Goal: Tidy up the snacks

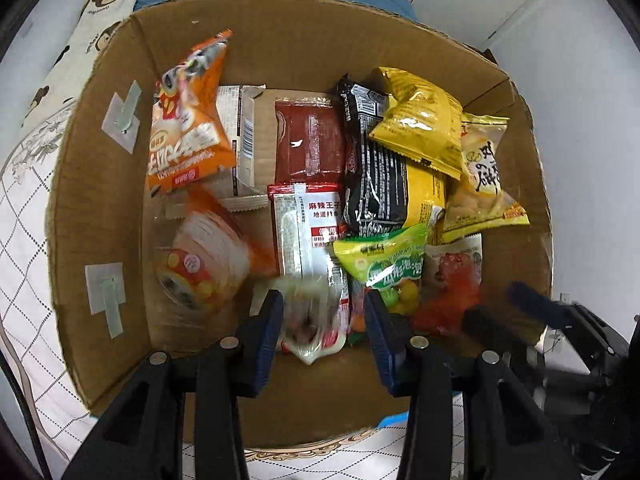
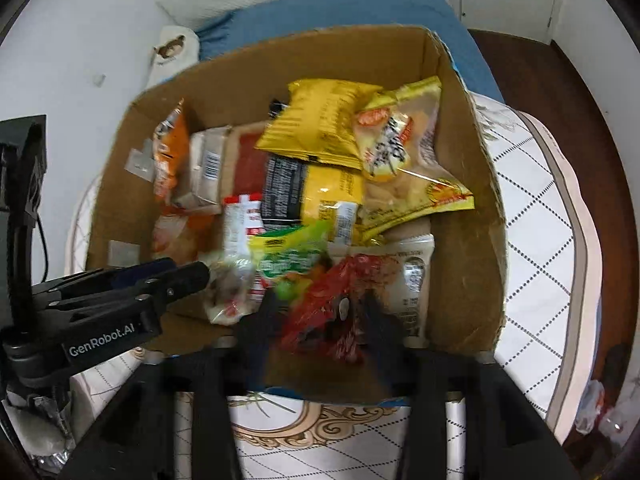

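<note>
An open cardboard box (image 1: 100,168) holds several snack packets. My left gripper (image 1: 324,320) is open over the box's near side, with a blurred pale packet (image 1: 310,320) between its fingers, apparently loose. It also shows in the right wrist view (image 2: 176,276). My right gripper (image 2: 320,320) is open, with a blurred red packet (image 2: 336,296) between its fingers. In the box lie an orange bag (image 1: 188,132), a dark red packet (image 1: 310,140), a black packet (image 1: 372,172), yellow bags (image 1: 420,128) and a green bag (image 1: 384,260).
The box (image 2: 468,208) stands on a white quilted bed cover (image 2: 536,220). A blue cloth (image 2: 340,4) and a bear-print pillow (image 1: 96,12) lie behind it. A dark wooden floor (image 2: 600,120) is at the right.
</note>
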Available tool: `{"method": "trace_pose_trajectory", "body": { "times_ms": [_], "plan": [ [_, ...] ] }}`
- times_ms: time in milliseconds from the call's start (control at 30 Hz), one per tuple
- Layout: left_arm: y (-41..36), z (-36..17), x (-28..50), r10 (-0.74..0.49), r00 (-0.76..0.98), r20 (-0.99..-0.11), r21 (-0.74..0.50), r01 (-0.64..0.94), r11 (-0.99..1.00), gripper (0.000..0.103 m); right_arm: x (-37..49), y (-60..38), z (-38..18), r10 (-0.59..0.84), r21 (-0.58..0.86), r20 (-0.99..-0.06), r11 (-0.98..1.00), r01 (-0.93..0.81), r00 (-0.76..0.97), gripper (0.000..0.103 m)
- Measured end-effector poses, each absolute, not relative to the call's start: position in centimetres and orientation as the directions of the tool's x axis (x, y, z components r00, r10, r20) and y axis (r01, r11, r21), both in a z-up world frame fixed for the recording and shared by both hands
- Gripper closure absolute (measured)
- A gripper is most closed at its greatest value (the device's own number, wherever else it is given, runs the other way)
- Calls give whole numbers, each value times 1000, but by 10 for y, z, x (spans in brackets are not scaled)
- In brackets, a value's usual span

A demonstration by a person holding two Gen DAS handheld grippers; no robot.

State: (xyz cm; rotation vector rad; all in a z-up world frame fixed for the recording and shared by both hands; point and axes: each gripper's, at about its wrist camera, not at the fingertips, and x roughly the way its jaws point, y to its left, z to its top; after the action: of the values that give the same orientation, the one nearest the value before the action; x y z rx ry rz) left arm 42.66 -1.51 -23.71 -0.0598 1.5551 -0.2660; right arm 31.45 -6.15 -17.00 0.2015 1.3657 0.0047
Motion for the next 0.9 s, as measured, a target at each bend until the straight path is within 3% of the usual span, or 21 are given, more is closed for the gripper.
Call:
{"method": "trace_pose_trajectory", "body": {
  "times_ms": [33, 67, 133, 233, 567, 900],
  "plan": [
    [-15, -240, 428, -192, -7, -981, -191, 124, 974, 52, 316, -62, -172, 101, 127, -975, 985, 118, 199, 6],
    [-15, -241, 429, -181, -7, -983, -180, 120, 976, 38, 317, -64, -173, 94, 119, -976, 986, 119, 197, 4],
    [-13, -244, 431, -169, 0, -986, -168, 112, 979, 20, 320, -67, -175, 54, 78, -982, 989, 127, 180, 4],
    [-11, -246, 432, -148, 16, -989, -145, 113, 983, 11, 322, -72, -176, 6, 30, -986, 990, 141, 166, 4],
    [3, -234, 439, -98, 82, -992, -89, 109, 990, 10, 324, -78, -170, -47, -19, -981, 988, 151, 187, 3],
    [9, -173, 408, -79, 216, -973, -53, 124, 991, 10, 307, -69, -127, -62, -18, -953, 988, 151, 297, 3]
  ]
}}
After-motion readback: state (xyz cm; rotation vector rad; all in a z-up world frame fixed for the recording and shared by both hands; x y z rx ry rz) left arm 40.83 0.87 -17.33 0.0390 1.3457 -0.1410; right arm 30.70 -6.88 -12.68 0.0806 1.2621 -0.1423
